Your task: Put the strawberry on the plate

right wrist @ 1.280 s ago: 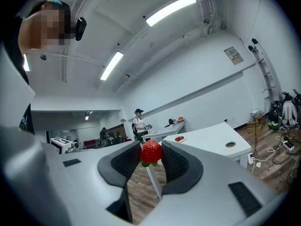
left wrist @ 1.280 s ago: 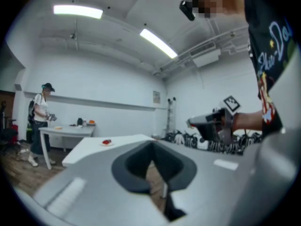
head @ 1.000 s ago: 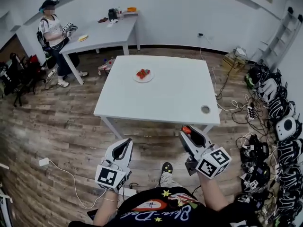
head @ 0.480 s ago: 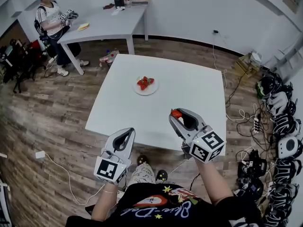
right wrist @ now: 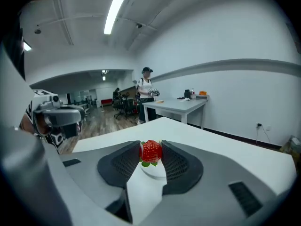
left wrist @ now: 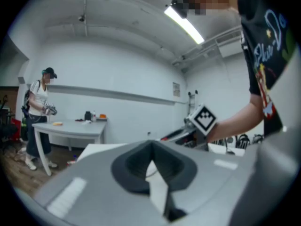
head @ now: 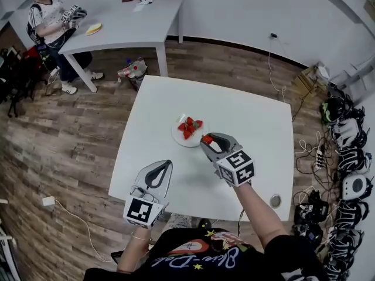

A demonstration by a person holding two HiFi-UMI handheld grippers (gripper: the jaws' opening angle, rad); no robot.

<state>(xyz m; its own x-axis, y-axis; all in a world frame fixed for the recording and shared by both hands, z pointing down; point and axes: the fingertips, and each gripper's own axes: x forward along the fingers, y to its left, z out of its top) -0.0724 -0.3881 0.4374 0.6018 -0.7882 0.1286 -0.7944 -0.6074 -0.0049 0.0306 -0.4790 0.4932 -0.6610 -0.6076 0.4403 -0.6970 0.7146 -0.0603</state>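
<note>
Your right gripper (head: 208, 141) is clenched on a single strawberry (right wrist: 151, 150), which sits pinched between the jaw tips, red body up and green leaves below. The fruit hangs above the white table (head: 246, 127), just beside the near right rim of the plate (head: 178, 134) and not yet over its middle. In the right gripper view the plate shows pale and round directly beyond the jaws, so the approach is lined up. Several other strawberries (head: 188, 126) already lie in a small heap on the plate. Your left gripper (left wrist: 151, 149) has its jaw tips pressed together on nothing and is held low over the near table edge, well apart from the plate. By this reading the pick-up and most of the carry are done. What remains is the last short reach over the rim, a lowering onto a bare part of the plate, and the release. Legible writing is scarce: each gripper's cube bears only black-and-white square markers, no words. The cursive print on your dark shirt (head: 193, 256) is seen upside down and possibly begins with "Blue", though the view is too poor to be sure.
</note>
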